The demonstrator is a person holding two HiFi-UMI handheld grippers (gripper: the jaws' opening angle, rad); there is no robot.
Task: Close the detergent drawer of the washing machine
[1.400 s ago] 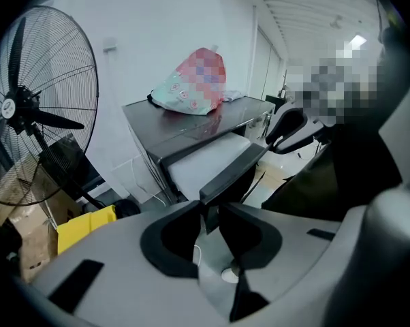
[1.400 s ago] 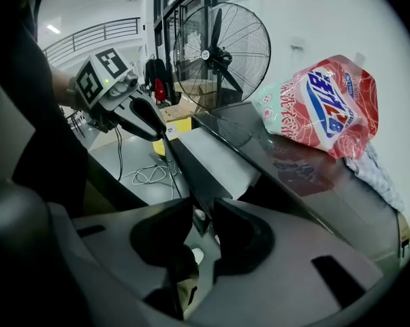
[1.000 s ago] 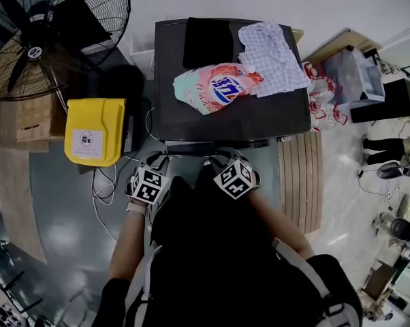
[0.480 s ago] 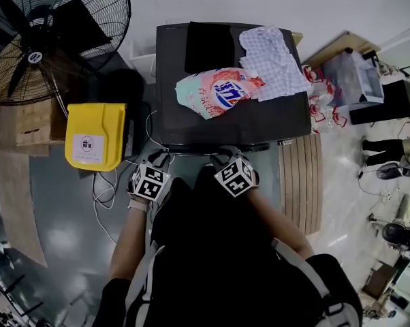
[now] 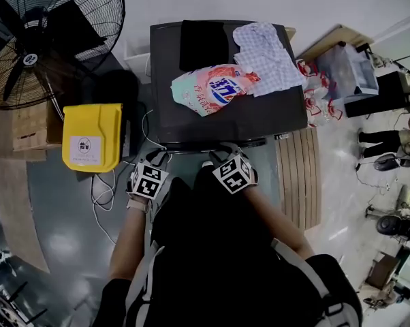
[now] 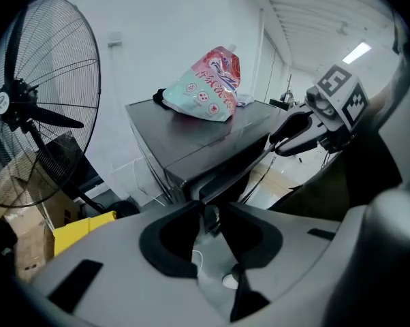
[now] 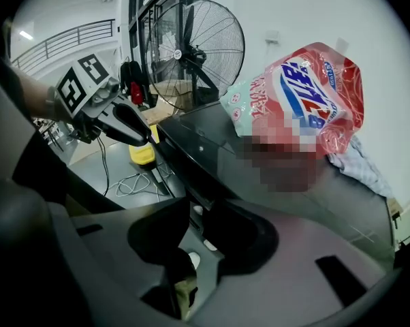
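Observation:
The dark washing machine [image 5: 259,118] stands ahead of me, seen from above. Its detergent drawer [image 5: 191,144] shows as a thin dark strip at the front edge, also the drawer [image 6: 225,172] in the left gripper view. My left gripper [image 5: 157,158] hovers just in front of that edge, its jaws a narrow gap apart with nothing pressed between them. My right gripper [image 5: 217,157] is beside it at the same edge. Its jaws have just been opening and hold nothing. Through each gap, left gripper [image 6: 208,213] and right gripper [image 7: 195,213], I see only the machine's front.
A detergent pouch [image 5: 212,90], a checked cloth [image 5: 263,53] and a black cloth [image 5: 205,43] lie on the machine's top. A big fan [image 5: 41,46] and a yellow box [image 5: 90,136] stand to the left, with cables [image 5: 106,182] on the floor. A wooden slatted board [image 5: 297,182] lies to the right.
The dark strip jutting from the machine's front edge looks narrower now. Both grippers stay at that edge, and the right one has rolled slightly.

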